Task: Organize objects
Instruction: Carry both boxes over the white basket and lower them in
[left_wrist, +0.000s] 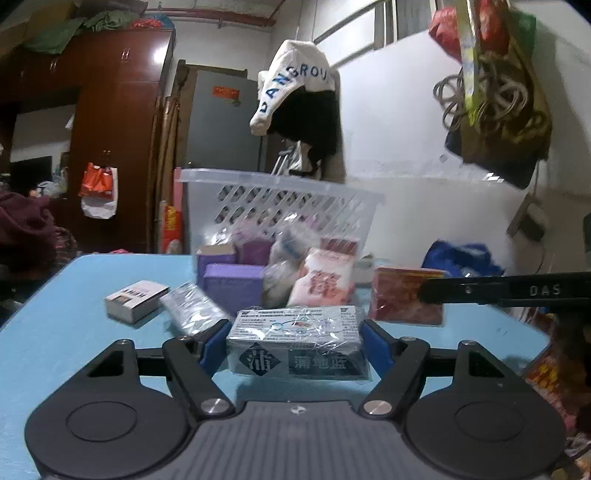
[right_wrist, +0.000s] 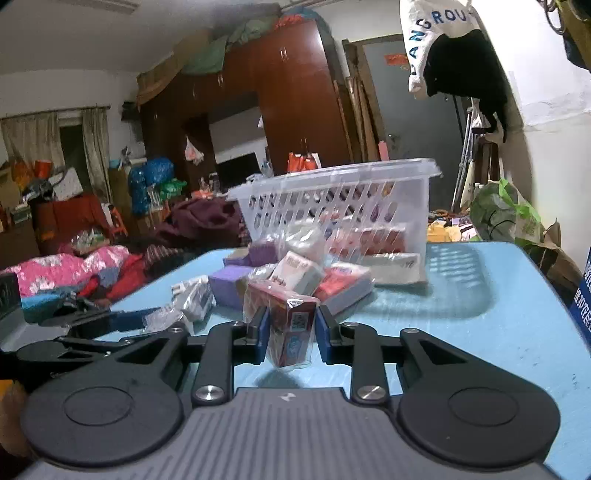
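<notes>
Two boxes clamped, one per claw.
Left claw (left_wrist: 295, 341): film-wrapped rectangular grey box (left_wrist: 297, 345). Right claw (right_wrist: 290, 330): glossy red carton (right_wrist: 291, 332); latticed plastic basket (right_wrist: 332, 206) ahead.

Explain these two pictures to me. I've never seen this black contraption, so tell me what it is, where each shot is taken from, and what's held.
No robot here: a person carries a two-finger hand-held gripper in each hand, each with a camera looking along its fingers. In the left camera's picture, the left hand-held gripper clamps a grey wrapped box. In the right camera's, the right hand-held gripper clamps a red wrapped box. Ahead on the blue table lies a pile of packets and a white basket.
</notes>
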